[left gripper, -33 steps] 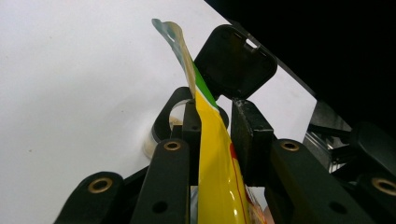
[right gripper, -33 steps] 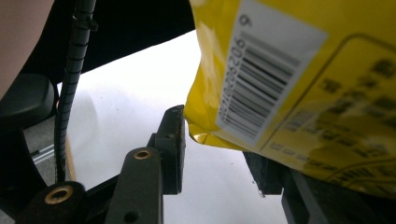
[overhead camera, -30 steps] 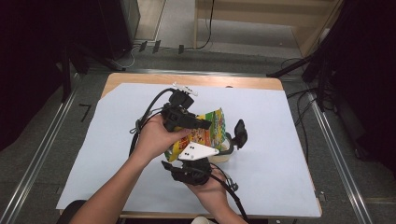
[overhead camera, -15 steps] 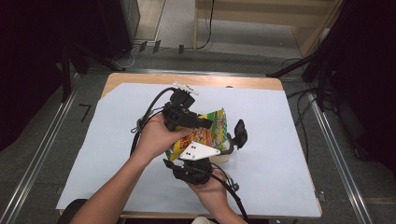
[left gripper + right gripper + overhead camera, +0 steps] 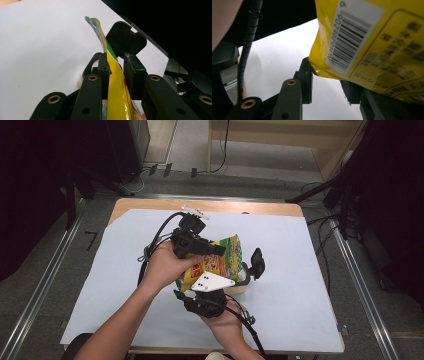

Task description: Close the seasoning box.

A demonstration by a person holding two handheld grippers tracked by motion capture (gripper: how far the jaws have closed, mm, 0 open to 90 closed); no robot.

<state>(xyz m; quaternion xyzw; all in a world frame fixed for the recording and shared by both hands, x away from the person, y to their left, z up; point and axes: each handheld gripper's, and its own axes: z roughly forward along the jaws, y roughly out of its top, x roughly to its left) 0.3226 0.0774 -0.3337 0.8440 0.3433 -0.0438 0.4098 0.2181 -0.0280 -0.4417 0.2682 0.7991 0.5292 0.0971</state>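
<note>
Across the last second almost nothing shifts: in the high view both hands and the snack bag sit where they were, over the middle of the table. I take that as a held pose, the bag being steadied rather than carried, with the next step not yet begun.

At the left, the left gripper is clamped on the bag's upper edge. In its own view the yellow foil runs up between the two black pads, and the crimped top seal stands free above them. The person's left hand wraps the tool, and its cable loops away toward the far edge.

Lower and a little to the right, the right gripper comes in under the bag. Its jaws stand apart with white sheet visible between them. The barcode corner of the bag lies against the left jaw and over the right one, so it props rather than pinches.

Just right of the bag stands a black flap-like piece. I cannot tell what it belongs to.

The white sheet covers nearly the whole wooden table. Metal rails flank it on a grey floor, a pale wooden unit stands beyond, and dark drapes close both sides
</note>
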